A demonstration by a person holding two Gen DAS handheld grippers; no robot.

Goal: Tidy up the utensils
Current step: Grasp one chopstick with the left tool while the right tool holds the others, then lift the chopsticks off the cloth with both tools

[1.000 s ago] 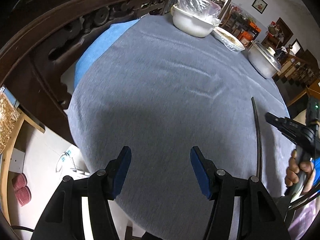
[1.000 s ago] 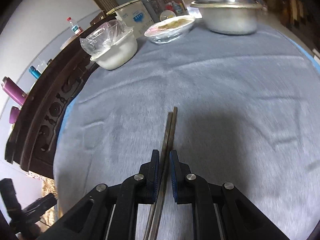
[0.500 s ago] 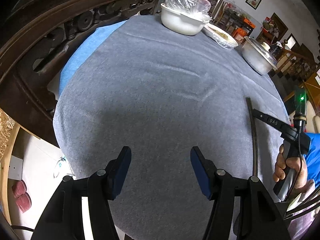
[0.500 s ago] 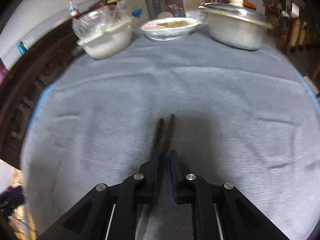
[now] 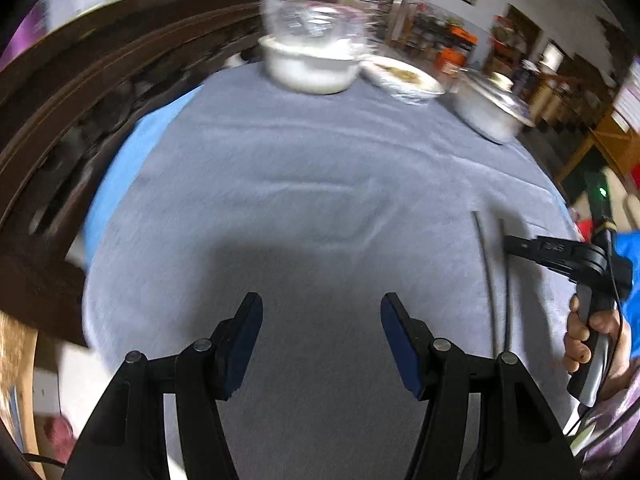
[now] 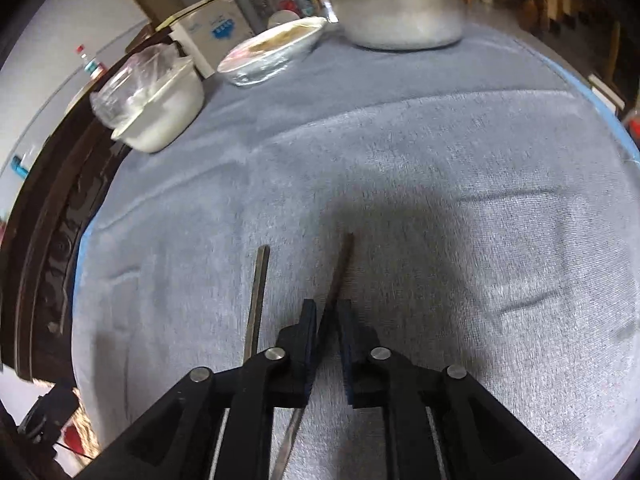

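Note:
Two dark chopsticks are on the grey tablecloth. In the right wrist view one chopstick (image 6: 256,300) lies flat on the cloth to the left of my right gripper (image 6: 326,312). The other chopstick (image 6: 340,268) runs between the right gripper's jaws, which stand a little apart around it. In the left wrist view both chopsticks (image 5: 486,276) lie side by side at the right, beside the right gripper (image 5: 508,242). My left gripper (image 5: 320,312) is open and empty above the near cloth.
At the far edge stand a white bowl covered in plastic (image 6: 160,120), a wrapped glass dish of food (image 6: 272,52) and a lidded metal pot (image 6: 400,12). A dark carved wooden frame (image 5: 80,112) borders the table on the left.
The right gripper's jaws have parted slightly. One chopstick now lies on the cloth to the left of the gripper. The left gripper has shifted its view rightward and stays open.

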